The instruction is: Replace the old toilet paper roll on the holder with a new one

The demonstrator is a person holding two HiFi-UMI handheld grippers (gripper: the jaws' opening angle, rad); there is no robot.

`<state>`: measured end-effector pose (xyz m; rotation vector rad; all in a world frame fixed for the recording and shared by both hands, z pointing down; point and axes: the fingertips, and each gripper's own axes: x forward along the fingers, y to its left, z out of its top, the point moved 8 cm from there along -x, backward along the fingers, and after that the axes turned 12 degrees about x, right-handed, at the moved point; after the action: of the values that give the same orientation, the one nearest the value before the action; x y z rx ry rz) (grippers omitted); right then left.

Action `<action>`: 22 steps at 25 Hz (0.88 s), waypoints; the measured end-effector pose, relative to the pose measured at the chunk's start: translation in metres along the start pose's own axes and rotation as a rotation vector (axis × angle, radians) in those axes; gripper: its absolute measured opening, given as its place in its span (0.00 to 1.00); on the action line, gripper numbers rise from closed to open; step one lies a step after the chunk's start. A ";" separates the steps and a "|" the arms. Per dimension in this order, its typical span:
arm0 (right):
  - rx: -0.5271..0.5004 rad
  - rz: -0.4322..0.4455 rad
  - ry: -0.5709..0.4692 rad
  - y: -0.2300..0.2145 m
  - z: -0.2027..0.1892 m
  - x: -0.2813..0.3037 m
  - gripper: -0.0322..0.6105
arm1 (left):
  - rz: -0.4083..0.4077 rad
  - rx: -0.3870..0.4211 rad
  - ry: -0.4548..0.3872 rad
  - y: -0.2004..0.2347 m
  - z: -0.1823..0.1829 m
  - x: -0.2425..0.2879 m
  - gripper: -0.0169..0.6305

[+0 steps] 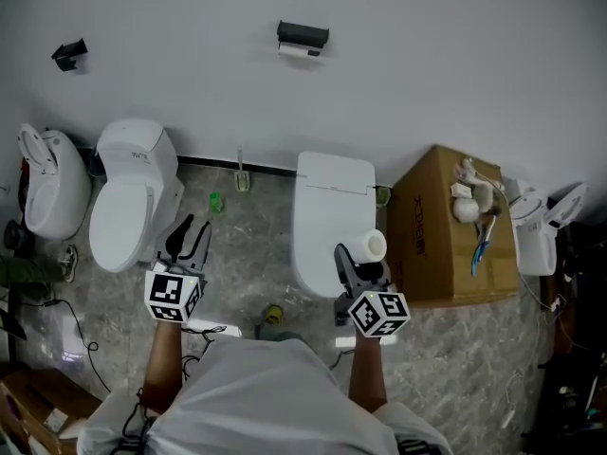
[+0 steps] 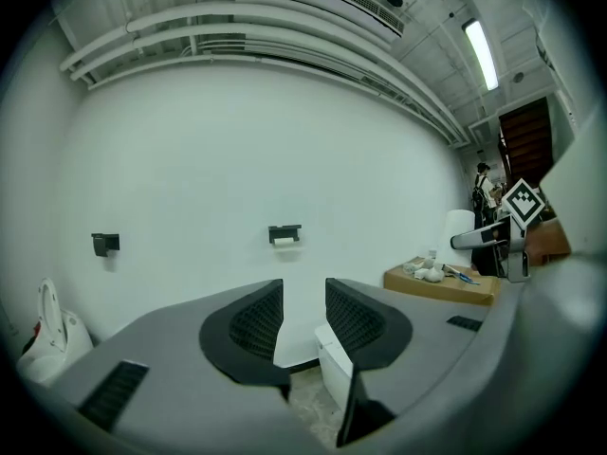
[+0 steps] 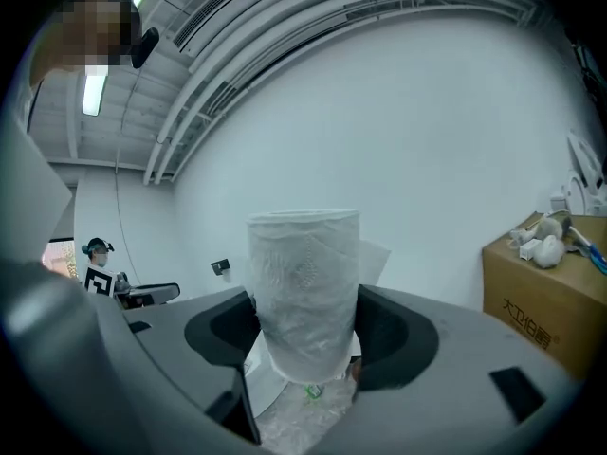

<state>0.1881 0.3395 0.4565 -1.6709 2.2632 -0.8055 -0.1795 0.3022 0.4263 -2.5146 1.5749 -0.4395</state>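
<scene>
A black holder (image 1: 303, 35) is fixed high on the white wall, with the thin old roll (image 1: 298, 51) under it. The left gripper view shows the holder (image 2: 285, 230) and the old roll (image 2: 284, 242) far ahead. My left gripper (image 1: 188, 239) is open and empty, its jaws (image 2: 303, 316) a little apart. My right gripper (image 1: 356, 259) is shut on a full white new roll (image 1: 368, 245), which stands upright between the pads (image 3: 305, 287). Both grippers are over the floor, well short of the wall.
A white toilet (image 1: 133, 192) stands at the left and another (image 1: 327, 221) in the middle, just ahead of my right gripper. A cardboard box (image 1: 446, 254) with small items on top sits at the right. A second black holder (image 1: 69, 53) is on the wall's left. A green bottle (image 1: 216, 201) lies on the floor.
</scene>
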 end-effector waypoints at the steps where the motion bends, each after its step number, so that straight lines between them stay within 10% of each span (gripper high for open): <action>1: 0.000 0.003 0.004 -0.006 0.005 0.010 0.51 | 0.001 0.000 0.002 0.000 0.002 0.012 0.25; 22: 0.001 0.020 -0.001 -0.070 0.060 0.144 0.51 | -0.062 0.045 -0.021 0.028 0.024 0.181 0.25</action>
<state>0.2255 0.1728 0.4657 -1.6460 2.2747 -0.8005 -0.1221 0.1268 0.4270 -2.5314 1.4667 -0.4493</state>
